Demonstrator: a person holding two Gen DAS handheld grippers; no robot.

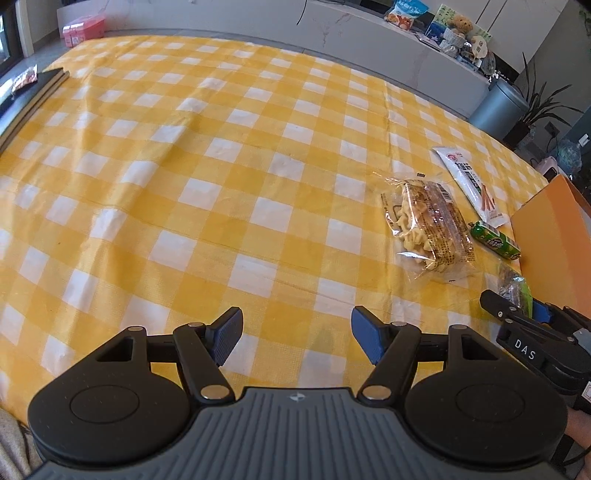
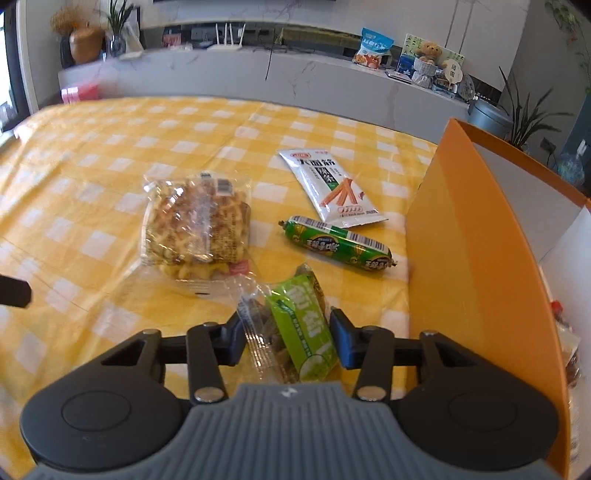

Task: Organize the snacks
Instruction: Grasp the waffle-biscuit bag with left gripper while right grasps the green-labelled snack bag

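My right gripper [image 2: 288, 332] is shut on a green snack packet [image 2: 303, 325], the pads pressing its green side and its clear wrapper edge, low over the yellow checked tablecloth [image 2: 92, 184]. Beyond it lie a waffle packet [image 2: 195, 225], a green sausage [image 2: 340, 243] and a white packet printed with orange sticks [image 2: 332, 184]. An orange box [image 2: 472, 240] stands open just right of them. My left gripper [image 1: 297, 332] is open over bare cloth with nothing between its fingers. From there the right gripper [image 1: 517, 306], waffle packet [image 1: 428, 225] and sausage [image 1: 495, 240] show at the right.
Some wrapped items [image 2: 569, 350] lie inside the orange box. A dark book [image 1: 33, 96] with a small packet [image 1: 26, 79] on it sits at the table's far left edge. A pink box [image 1: 83, 29] and a white counter [image 2: 332, 85] with bags stand behind the table.
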